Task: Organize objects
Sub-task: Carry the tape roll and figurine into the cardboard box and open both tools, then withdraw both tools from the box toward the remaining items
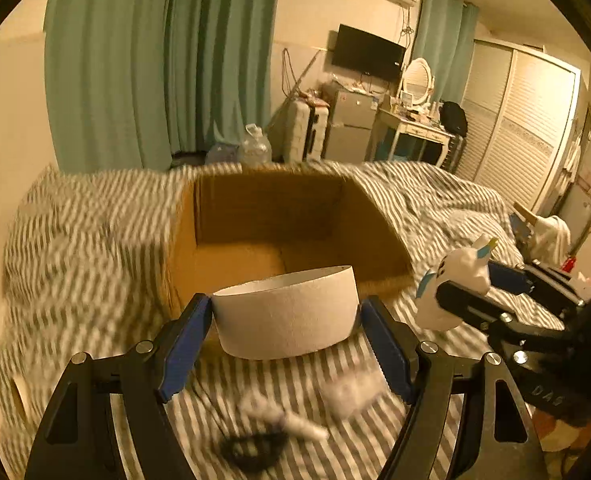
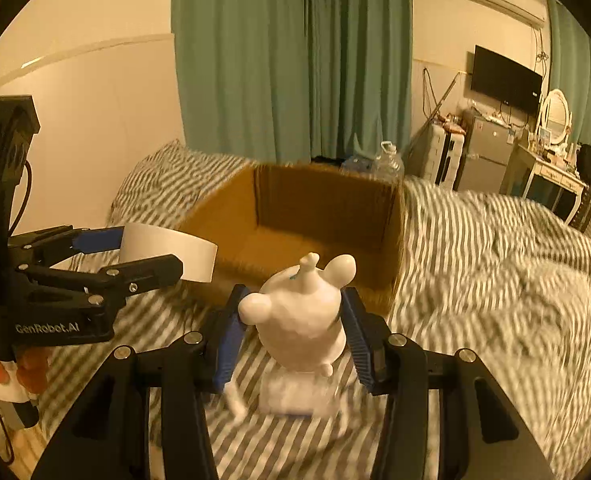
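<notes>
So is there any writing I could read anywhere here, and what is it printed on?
"GenRobot.AI": white letters on the side of the left gripper, in the right wrist view.
"DAS", or close to it: faint letters on the body of the right gripper, in the left wrist view; too dim to be sure.
Nothing else is readable.

Dim, warm yellow indoor light; motion blur smears the striped bedding [image 1: 95,240] and cardboard box [image 2: 319,208]; fisheye bending, black corners.

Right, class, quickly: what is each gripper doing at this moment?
Left gripper: shut on the white tape roll.
Right gripper: shut on the white toy figure.
</notes>
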The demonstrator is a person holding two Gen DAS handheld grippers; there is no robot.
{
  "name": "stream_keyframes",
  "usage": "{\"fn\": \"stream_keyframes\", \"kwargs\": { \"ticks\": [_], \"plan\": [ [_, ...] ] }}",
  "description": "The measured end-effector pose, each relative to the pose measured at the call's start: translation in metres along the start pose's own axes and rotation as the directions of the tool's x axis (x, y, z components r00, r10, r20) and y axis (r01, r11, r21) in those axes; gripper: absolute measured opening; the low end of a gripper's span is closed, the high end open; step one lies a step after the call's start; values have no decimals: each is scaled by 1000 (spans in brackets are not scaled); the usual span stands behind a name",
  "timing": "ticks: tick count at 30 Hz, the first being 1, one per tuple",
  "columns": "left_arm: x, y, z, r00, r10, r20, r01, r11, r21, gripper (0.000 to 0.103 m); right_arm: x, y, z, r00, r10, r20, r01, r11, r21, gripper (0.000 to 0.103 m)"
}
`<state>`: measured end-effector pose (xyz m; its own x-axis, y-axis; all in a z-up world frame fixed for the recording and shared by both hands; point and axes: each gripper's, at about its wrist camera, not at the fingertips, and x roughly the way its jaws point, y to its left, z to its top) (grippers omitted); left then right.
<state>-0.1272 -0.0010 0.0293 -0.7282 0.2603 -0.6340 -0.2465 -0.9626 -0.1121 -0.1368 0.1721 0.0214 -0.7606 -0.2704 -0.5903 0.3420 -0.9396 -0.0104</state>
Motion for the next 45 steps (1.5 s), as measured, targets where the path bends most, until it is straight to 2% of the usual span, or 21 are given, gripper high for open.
{"fn": "stream_keyframes", "kwargs": {
  "ticks": [4, 7, 11, 17, 23, 26, 31, 32, 34, 36, 39, 45],
  "plan": [
    [25, 10, 41, 1000, 21, 11, -21, 1000, 5, 78, 24, -15, 46, 1000, 2, 16, -2, 1000, 0, 46],
    [55, 19, 69, 1000, 30, -9, -30, 1000, 4, 79, 50, -26, 74, 1000, -4, 17, 3, 1000, 9, 46],
    [107, 33, 96, 998, 49, -49, -49, 999, 9, 79, 106, -38, 103, 1000, 6, -29, -5, 1000, 18, 46],
    [180, 46, 99, 988, 60, -145, -59, 998, 15, 78, 195, -62, 106, 989, 24, -146, -16, 999, 50, 46],
    [226, 51, 85, 967, 81, -240, -71, 996, 52, 79, 229, -64, 83, 981, -20, -195, 20, 1000, -2, 46],
    [230, 50, 80, 965, 68, -255, -58, 997, 46, 79, 226, -65, 79, 982, 1, -189, -2, 1000, -6, 46],
    [223, 50, 83, 975, 59, -216, -49, 998, 50, 80, 216, -67, 80, 988, -22, -152, 20, 1000, -18, 49],
    [220, 50, 83, 975, 66, -212, -56, 997, 51, 81, 211, -68, 82, 991, -23, -135, 22, 1000, -7, 53],
    [216, 48, 87, 975, 82, -207, -72, 996, 52, 81, 201, -70, 87, 996, -25, -91, 26, 1000, 15, 72],
    [208, 47, 91, 973, 116, -199, -107, 993, 57, 86, 187, -70, 92, 998, -21, -67, 22, 999, 28, 77],
    [187, 42, 98, 976, 143, -165, -136, 989, 57, 94, 161, -72, 99, 999, -22, -41, 24, 999, 46, 77],
    [125, 19, 110, 984, 155, -93, -148, 986, 78, 98, 90, -74, 108, 997, -67, 27, 65, 996, 55, 79]
  ]
}}
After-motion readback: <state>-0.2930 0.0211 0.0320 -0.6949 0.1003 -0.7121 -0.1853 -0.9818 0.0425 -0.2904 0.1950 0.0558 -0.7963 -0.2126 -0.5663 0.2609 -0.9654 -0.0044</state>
